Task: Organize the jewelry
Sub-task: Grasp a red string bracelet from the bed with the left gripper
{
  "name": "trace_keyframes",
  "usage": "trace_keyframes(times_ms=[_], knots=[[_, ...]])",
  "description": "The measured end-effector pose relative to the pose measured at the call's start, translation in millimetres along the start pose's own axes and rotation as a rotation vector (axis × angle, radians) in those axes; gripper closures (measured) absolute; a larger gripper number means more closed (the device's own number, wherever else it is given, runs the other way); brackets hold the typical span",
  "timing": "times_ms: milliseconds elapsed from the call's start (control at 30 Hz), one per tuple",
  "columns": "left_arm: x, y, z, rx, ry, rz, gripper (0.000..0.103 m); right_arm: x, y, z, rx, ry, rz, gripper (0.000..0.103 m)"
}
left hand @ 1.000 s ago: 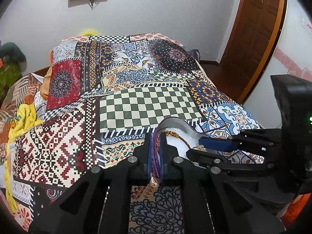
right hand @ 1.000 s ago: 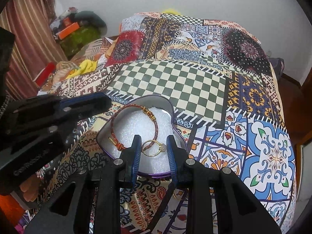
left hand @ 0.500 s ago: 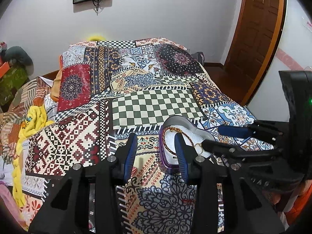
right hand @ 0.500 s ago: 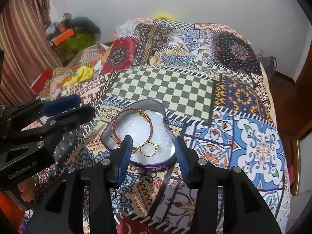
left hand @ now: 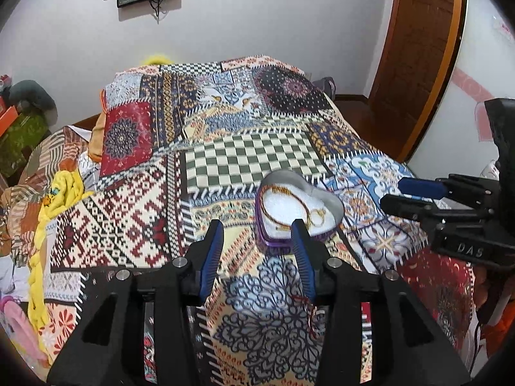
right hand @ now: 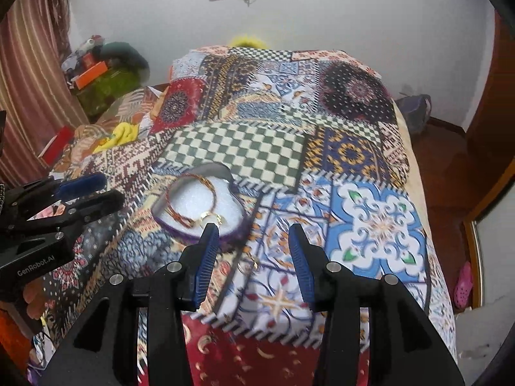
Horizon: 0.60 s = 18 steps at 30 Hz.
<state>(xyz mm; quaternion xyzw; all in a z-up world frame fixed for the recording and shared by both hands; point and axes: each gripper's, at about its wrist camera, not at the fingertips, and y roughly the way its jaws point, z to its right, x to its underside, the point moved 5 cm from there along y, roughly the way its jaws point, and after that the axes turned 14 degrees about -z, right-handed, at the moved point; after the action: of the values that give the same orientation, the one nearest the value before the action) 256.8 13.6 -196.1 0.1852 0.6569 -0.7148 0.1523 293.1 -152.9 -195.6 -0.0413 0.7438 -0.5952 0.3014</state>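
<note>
A heart-shaped tin (left hand: 297, 222) with a purple rim and white padding lies on the patchwork bedspread (left hand: 251, 157) of a bed, just right of centre in the left wrist view and left of centre in the right wrist view (right hand: 198, 210). Inside it lie a red-and-gold braided bracelet (right hand: 190, 199) along the tin's left side and a gold ring (right hand: 210, 217) at its near edge.

The left tongs (left hand: 259, 234) stand spread at the lower middle of their own view, having just been opening; nothing is between them, though the right blue pad (left hand: 301, 251) overlaps the tin's near rim in the picture. The right tongs (right hand: 251, 236) are likewise spread and empty, having opened within the last second, with the tin just beyond the left pad (right hand: 207, 244). Another small gold ring (right hand: 248, 265) lies on the bedspread between those pads, nearer the camera than the tin.

Each tool shows at the edge of the other's view, jaws apart.
</note>
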Motion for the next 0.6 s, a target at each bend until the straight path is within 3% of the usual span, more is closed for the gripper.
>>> trace_keyframes(times_ms=[200,600], knots=[[22.5,12.2,6.6,0.012,0.009,-0.066,0.06,21.6,4.5,2.8,-0.029,0.028,-0.038,0.062],[63.4,29.9,11.9,0.071,-0.021,-0.154,0.06,53.5,14.7,-29.1,-0.08,0.0,-0.088,0.062]])
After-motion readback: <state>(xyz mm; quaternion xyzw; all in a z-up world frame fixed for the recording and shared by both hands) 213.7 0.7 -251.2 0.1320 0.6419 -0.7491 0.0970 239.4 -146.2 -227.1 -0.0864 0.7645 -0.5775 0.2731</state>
